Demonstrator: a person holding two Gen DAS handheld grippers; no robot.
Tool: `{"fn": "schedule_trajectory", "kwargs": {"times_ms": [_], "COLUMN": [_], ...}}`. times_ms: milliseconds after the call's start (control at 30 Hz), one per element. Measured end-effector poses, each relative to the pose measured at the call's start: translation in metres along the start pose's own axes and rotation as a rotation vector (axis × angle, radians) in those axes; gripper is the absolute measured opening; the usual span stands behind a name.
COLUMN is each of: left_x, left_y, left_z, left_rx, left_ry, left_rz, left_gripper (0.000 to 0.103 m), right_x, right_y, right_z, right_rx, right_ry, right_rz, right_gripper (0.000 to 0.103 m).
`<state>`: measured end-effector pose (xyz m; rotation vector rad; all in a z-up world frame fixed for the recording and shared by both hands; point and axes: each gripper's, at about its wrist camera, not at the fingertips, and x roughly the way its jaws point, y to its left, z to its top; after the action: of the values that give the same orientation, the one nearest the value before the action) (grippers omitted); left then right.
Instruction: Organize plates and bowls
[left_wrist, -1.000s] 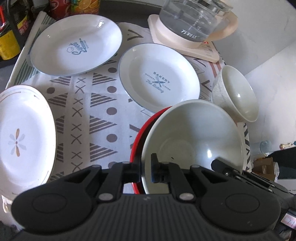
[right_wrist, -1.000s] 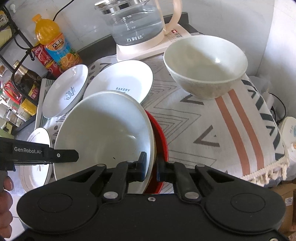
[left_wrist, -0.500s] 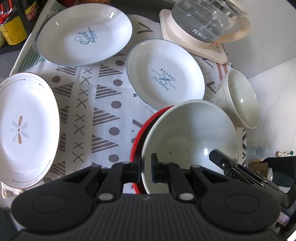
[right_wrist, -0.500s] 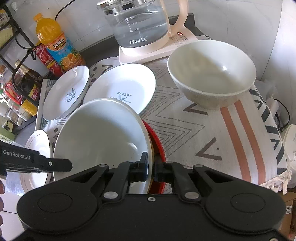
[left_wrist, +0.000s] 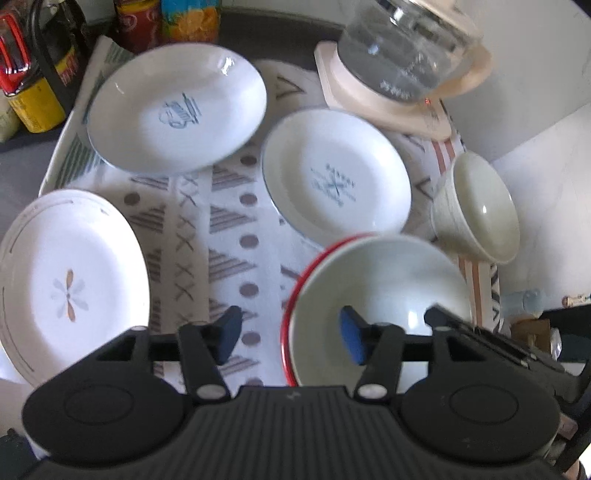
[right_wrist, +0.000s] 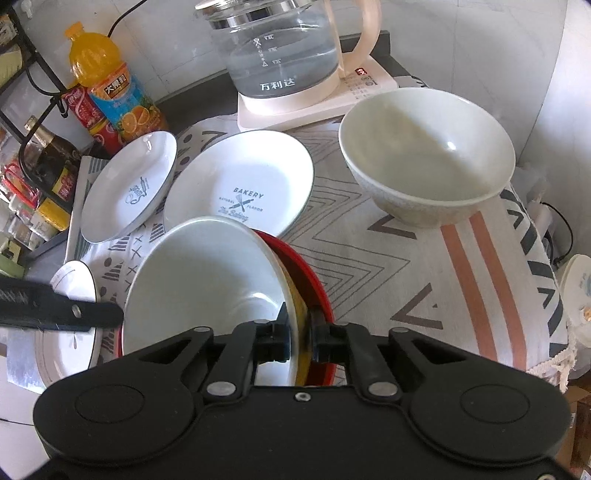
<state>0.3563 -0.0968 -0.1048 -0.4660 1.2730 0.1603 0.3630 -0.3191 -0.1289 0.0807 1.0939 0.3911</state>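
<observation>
A white-lined bowl with a red outside (left_wrist: 380, 291) (right_wrist: 207, 280) sits low in both views. My right gripper (right_wrist: 300, 338) is shut on its rim and holds it tilted. My left gripper (left_wrist: 290, 334) is open, its fingers spread either side of the bowl's left rim, not gripping. A cream bowl (left_wrist: 480, 210) (right_wrist: 424, 155) stands at the right. The "Bakery" plate (left_wrist: 336, 177) (right_wrist: 240, 188), a second printed plate (left_wrist: 177, 107) (right_wrist: 129, 188) and a flower plate (left_wrist: 70, 288) (right_wrist: 70, 332) lie on the patterned cloth (left_wrist: 225, 229).
A glass kettle on its cream base (left_wrist: 402, 51) (right_wrist: 284, 55) stands at the back. Drink bottles (right_wrist: 107, 88) and a wire rack with jars (right_wrist: 37, 170) are at the back left. The cloth's fringed edge (right_wrist: 554, 362) hangs at the right.
My left gripper has let go of the red bowl's rim and opened wide, drawing back a little. My right gripper still holds the bowl.
</observation>
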Motion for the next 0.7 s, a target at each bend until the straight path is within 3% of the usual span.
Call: {"fn": "schedule_trajectory", "kwargs": {"times_ms": [167, 267, 700], "left_x": [0.004, 0.003, 0.001], "left_y": [0.004, -0.002, -0.05], "left_z": [0.01, 0.016, 0.048], "left_rx": [-0.025, -0.004, 0.091], "left_ry": [-0.001, -0.027, -0.1], "left_rz": [-0.025, -0.025, -0.089], "left_gripper": [0.059, 0.06, 0.062], "right_x": [-0.014, -0.031, -0.056], "right_y": [0.001, -0.001, -0.055], "right_z": [0.002, 0.006, 0.035], "right_rx": [0.023, 0.025, 0.16], "right_ry": [-0.003, -0.062, -0.172], "right_rz": [0.048, 0.035, 0.006], "right_gripper": [0.032, 0.057, 0.059]}}
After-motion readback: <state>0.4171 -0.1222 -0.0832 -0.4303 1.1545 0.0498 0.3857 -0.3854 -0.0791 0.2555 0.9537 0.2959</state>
